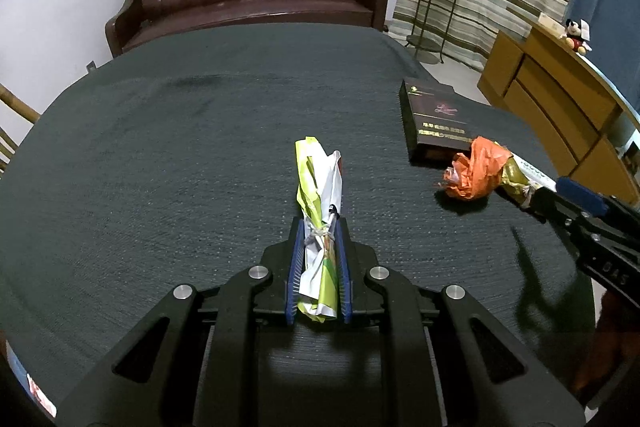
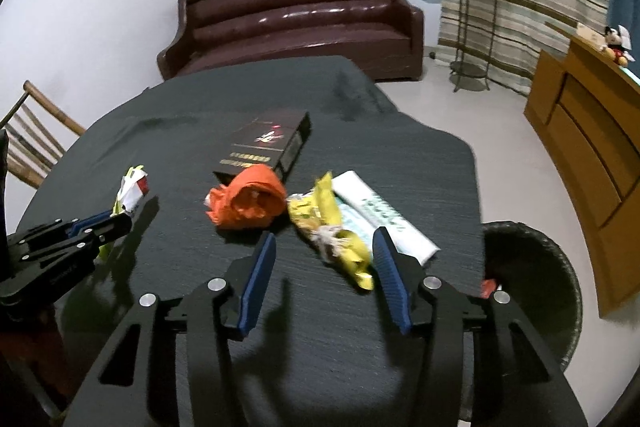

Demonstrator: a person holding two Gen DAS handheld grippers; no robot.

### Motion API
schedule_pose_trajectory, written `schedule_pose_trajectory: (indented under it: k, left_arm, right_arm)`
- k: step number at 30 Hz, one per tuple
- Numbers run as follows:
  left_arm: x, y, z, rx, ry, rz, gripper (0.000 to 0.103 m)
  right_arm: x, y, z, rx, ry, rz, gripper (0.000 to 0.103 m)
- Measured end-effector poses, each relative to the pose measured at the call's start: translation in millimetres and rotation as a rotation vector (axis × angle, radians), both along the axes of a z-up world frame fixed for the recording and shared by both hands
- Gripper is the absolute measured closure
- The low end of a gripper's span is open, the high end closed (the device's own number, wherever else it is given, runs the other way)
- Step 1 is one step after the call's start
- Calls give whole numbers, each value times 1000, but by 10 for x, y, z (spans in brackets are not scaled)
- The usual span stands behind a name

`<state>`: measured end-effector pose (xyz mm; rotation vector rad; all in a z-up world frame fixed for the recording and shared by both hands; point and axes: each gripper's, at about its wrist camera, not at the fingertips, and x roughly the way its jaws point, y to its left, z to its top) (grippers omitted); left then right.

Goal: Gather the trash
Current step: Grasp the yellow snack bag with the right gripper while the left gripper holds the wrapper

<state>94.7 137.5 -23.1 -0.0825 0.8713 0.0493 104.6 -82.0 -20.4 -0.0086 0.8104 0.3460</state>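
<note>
- My left fingers (image 1: 319,227) are clamped on a green-white wrapper (image 1: 320,187), lifted off the tabletop (image 1: 160,147); not binned yet.
- My right fingers (image 2: 324,247) stand apart, no pads pressing on anything; the yellow wrapper (image 2: 332,227) lies between them on the tabletop, nearer the right finger.
- Still left on the tabletop: orange bag (image 2: 248,203), just beside the yellow wrapper and touching the dark box (image 2: 268,147); white pack (image 2: 384,223) beside the yellow wrapper, by my right finger.
- Bin (image 2: 536,287) sits on the floor off the tabletop's right edge; something red shows inside, so I judge some trash is already in.
- I judge the task is partway: one piece in hand, at least three loose.
- Tabletop has a dark textured cloth, otherwise bare.
- Room: brown sofa (image 2: 296,19) behind, striped curtains, plant stand (image 2: 474,7), wooden cabinet (image 2: 592,155) on the right, wooden chair (image 2: 32,135) on the left.
</note>
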Motion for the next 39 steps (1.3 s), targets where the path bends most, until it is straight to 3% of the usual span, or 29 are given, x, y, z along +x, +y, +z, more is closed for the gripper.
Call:
schedule_pose_trajectory:
  k: [11,28,31,33,39]
  left_arm:
    - [-10,112,-57,-31,3,8,88]
    - [13,173,-107,-57,10,8,88]
    - [19,169,-118,-61,11,6,88]
    - [30,188,-122,-62,12,5,88]
    - [33,209,-145,-65,13,3,88]
  right_arm:
    - [3,165,1,-2,45,66,53]
    - [116,217,-54,-112,23,40,55]
    - [122,234,-66,-136,15,44,60]
    - [131,247,-66,-155,8,42,71]
    - [133,249,-35,-157,-2,45,81]
